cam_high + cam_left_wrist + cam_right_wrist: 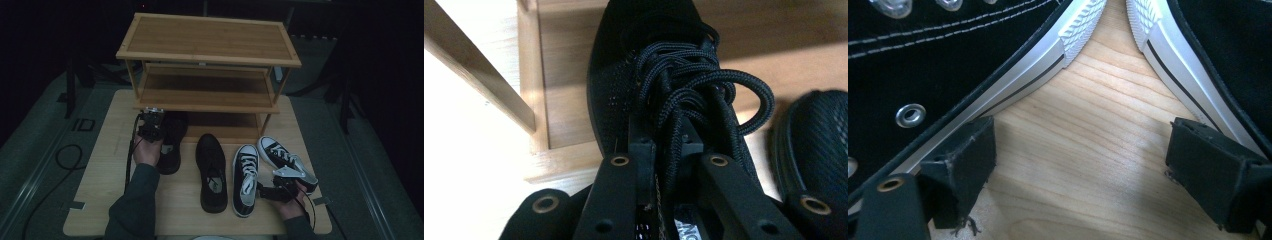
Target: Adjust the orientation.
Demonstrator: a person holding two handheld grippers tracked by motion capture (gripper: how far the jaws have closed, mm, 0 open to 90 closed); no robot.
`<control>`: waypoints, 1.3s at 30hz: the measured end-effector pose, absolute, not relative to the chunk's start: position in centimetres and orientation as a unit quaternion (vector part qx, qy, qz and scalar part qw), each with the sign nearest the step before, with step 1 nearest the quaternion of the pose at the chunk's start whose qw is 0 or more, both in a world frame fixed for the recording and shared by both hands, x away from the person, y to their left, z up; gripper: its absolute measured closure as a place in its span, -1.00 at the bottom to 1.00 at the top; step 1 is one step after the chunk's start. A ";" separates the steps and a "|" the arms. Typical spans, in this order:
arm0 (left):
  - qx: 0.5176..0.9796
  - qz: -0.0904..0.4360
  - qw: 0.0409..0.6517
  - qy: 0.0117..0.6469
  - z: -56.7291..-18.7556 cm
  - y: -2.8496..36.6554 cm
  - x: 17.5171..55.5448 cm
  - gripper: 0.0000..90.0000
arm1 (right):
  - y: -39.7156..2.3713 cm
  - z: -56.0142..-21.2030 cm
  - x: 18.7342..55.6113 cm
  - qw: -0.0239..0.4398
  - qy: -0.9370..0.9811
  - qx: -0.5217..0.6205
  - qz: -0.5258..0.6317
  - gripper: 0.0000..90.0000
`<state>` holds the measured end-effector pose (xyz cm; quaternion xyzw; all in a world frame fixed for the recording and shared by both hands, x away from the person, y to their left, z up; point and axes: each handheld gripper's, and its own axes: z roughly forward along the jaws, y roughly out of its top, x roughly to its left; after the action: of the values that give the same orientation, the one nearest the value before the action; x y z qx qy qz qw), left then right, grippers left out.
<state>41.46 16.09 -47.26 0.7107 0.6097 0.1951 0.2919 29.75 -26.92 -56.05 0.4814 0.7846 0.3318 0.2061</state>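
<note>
A black mesh shoe (172, 142) lies with its toe under the wooden rack's lowest shelf (220, 131). My left gripper (150, 127) is shut on it. In the left gripper view the jaws (666, 140) pinch the black shoe (644, 65) at its tongue, just behind the looped laces. Its partner (212, 172) lies on the table to the right. My right gripper (265, 192) stands open and low on the table between two black-and-white canvas sneakers (245, 177) (285, 157). In the right gripper view its pads (963, 160) have bare wood between them, with a sneaker sole (1013, 75) at each side.
A three-tier bamboo rack (210, 55) stands at the back of the wooden table (100, 200). Its upright post (531, 75) is just left of the held shoe. The second black shoe (819, 135) lies close on the right. A dark floor with cables surrounds the table.
</note>
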 end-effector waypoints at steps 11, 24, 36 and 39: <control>0.714 0.203 0.304 0.598 -47.5 16.1 41.3 0.60 | -26.9 -56.1 29.7 0.206 0.785 0.481 0.332 -0.72; 0.713 0.202 0.346 0.576 -45.8 17.5 38.8 0.21 | -26.9 -56.1 29.7 0.206 0.785 0.480 0.332 -0.72; 0.720 0.199 0.376 0.547 -44.2 18.7 35.1 0.20 | -26.9 -56.1 29.7 0.206 0.785 0.480 0.332 -0.72; 0.721 0.200 0.384 0.541 -44.0 19.0 34.3 0.20 | -26.9 -56.1 29.7 0.206 0.785 0.480 0.332 -0.72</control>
<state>34.32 19.01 -43.97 0.7214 0.5407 0.2003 0.3835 29.74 -26.91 -56.06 0.4801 0.7855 0.3321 0.2056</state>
